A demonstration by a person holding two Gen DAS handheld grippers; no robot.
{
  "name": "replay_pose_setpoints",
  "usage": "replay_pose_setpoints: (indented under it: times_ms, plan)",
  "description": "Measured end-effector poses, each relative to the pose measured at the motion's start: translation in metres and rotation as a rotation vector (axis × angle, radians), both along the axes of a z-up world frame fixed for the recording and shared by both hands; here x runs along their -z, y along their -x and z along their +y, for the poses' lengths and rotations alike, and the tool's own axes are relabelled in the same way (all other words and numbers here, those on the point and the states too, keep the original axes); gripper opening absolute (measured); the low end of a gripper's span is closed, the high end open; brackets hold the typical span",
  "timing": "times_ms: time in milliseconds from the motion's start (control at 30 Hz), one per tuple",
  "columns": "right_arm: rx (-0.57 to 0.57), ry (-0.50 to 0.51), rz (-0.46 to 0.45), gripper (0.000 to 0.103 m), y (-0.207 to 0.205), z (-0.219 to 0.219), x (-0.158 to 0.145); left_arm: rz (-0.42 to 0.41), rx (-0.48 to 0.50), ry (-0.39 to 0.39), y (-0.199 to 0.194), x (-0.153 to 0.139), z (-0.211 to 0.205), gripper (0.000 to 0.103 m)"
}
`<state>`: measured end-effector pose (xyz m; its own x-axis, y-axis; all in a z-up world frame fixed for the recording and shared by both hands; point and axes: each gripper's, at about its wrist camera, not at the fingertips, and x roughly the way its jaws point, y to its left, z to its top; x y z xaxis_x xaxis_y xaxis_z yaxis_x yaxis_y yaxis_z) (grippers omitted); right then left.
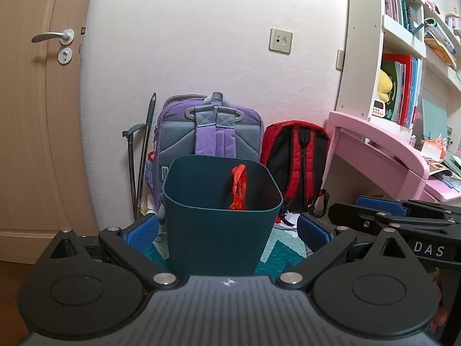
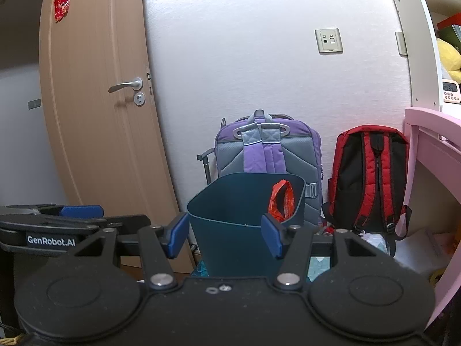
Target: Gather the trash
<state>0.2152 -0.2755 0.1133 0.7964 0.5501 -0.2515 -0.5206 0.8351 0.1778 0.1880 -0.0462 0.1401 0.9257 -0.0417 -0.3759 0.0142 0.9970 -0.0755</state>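
Observation:
A dark teal trash bin [image 1: 219, 225] stands on a patterned mat, and it also shows in the right wrist view [image 2: 239, 230]. A red plastic bag [image 1: 238, 187] hangs inside its far right rim, seen too in the right wrist view [image 2: 281, 201]. My left gripper [image 1: 227, 232] is open and empty, its blue pads either side of the bin's near wall. My right gripper [image 2: 225, 238] is open and empty just in front of the bin. The right gripper shows at the right of the left wrist view [image 1: 397, 213]. The left gripper shows at the left of the right wrist view [image 2: 57, 216].
A purple backpack [image 1: 209, 132] and a red backpack [image 1: 296, 161] lean on the wall behind the bin. A pink desk [image 1: 380, 150] with white shelves [image 1: 403, 43] stands right. A wooden door [image 1: 37, 101] is left. A folded trolley frame [image 1: 141, 155] leans by the purple backpack.

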Motion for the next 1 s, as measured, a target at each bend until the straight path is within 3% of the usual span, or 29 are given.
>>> replay_pose_setpoints:
  times_ms: [1000]
  plan:
    - [-0.010, 0.016, -0.017, 0.055, 0.018, 0.003, -0.003, -0.037, -0.021, -0.028, 0.017, -0.004, -0.004, 0.103]
